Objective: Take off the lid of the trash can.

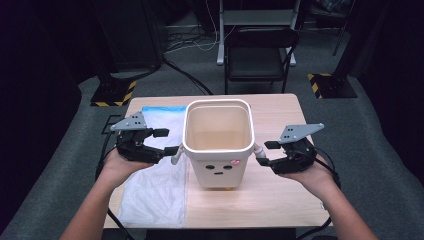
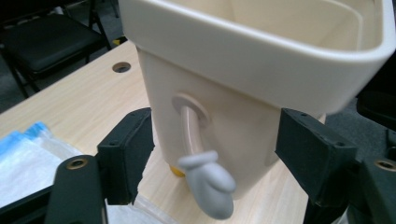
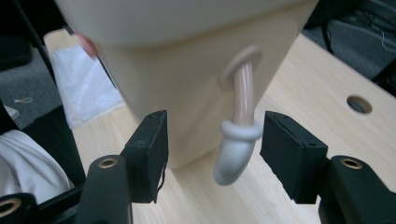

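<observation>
one cream bin (image 1: pixel 218 145) with a little face on its front, upright at desk (image 1: pixel 280 200) centre, empty inside as far as i can see. two small arms hang off its sides, one each: grey mitten arm (image 1: pixel 176 156) at 9 o'clock of the bin, the other mitten arm (image 1: pixel 258 152) at 3 o'clock. i've got my left gripper (image 1: pixel 165 141) at 9 o'clock and my right gripper (image 1: pixel 267 153) at 3 o'clock, both level with those arms, mirrored, i guess so i can take both sides at once and lift or steady the bin evenly. left gripper view: jaws spread wide, mitten arm (image 2: pixel 205 179) hanging between them, not pinched. right gripper view: same, jaws released, the mitten arm (image 3: pixel 237 149) between them nearer the right-hand jaw, no contact that i can tell. so both released, holding nothing. one clear plastic bag (image 1: pixel 155 190) with blue edge lies flat from 9 to 7 o'clock of the bin, under my left hand, untouched. one black chair (image 1: pixel 257 55) beyond the desk at 12 o'clock.
</observation>
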Demonstrator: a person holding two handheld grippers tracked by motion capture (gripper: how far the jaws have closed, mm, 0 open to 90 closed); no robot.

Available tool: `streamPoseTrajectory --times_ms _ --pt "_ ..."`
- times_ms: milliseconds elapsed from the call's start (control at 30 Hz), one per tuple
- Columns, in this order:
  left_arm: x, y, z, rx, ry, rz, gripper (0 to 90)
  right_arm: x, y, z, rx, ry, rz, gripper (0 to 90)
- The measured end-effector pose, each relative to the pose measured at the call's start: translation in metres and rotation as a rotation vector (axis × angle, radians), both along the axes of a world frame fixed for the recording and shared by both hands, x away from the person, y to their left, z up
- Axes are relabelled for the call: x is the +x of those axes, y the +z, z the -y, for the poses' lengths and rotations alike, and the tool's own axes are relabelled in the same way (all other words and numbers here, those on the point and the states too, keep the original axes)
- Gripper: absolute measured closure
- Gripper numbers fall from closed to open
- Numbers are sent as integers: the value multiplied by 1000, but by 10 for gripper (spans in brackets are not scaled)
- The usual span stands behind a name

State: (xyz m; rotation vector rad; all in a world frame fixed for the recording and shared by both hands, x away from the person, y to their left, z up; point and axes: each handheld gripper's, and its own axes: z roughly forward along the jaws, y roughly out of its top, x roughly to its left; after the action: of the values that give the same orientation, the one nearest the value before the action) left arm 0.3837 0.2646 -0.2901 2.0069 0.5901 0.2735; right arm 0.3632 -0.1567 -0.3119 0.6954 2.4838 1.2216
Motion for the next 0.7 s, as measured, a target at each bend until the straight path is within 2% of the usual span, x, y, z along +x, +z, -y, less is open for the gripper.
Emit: streamPoseTrajectory --times_ms 33,67,233,333,367,467,500,600,667,700 --pt "1 3 1 1 -3 7 356 0 9 2 21 17 10 412" --pt "3 5 1 -2 -5 10 356 0 9 2 21 17 10 412" --pt "16 16 7 5 -18 3 419 3 35 9 80 34 20 410" --pt "22 20 7 4 -17 9 434 4 42 9 80 30 23 428" --pt "29 24 7 -6 -17 1 455 3 48 7 64 39 34 451" --pt "36 26 7 -13 -26 -3 469 2 52 5 56 56 37 463" --pt "43 27 9 -27 -29 -18 470 1 55 3 54 69 34 478" --pt "48 29 9 -38 -32 -19 466 1 58 1 46 82 35 485" --pt "52 33 10 -35 -25 -11 445 1 61 -1 39 92 29 481" --pt "55 37 10 -20 -15 7 446 2 64 -2 29 100 28 452"
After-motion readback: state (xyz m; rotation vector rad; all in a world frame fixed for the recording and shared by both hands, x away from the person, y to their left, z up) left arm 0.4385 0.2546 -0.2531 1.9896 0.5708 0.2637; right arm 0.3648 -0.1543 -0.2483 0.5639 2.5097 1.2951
